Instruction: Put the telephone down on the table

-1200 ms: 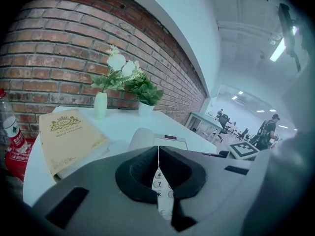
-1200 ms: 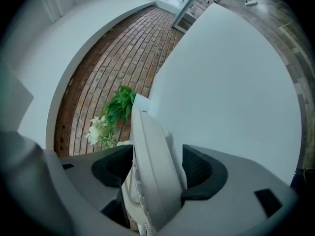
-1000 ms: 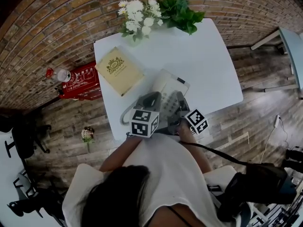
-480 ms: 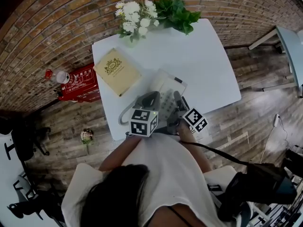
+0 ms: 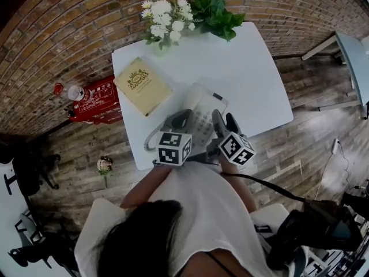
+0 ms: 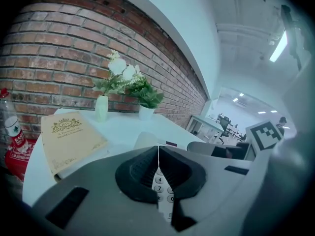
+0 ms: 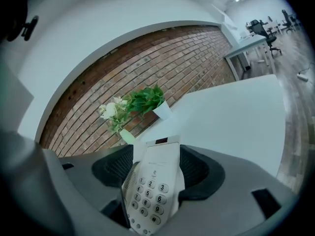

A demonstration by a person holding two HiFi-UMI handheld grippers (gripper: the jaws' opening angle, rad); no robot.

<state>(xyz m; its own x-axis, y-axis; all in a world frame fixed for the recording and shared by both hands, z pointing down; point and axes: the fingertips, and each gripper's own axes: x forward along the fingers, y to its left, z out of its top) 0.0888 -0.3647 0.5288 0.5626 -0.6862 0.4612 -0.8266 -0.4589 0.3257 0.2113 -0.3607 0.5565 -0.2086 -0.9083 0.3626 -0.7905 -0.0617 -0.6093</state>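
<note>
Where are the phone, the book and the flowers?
Phone (image 7: 149,193): right gripper view, on its keypad.
Book (image 5: 142,86): head view, middle of its cover.
Flowers (image 5: 164,17): head view, on the white blooms.

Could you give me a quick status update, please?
Left gripper shut, empty, above telephone. Right gripper clamped on telephone at table's near edge. Book, flowers stand clear.

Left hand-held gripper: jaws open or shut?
Shut. In the left gripper view the pads of the left hand-held gripper meet along a hairline seam with nothing between them; the telephone keypad shows just beyond.
</note>
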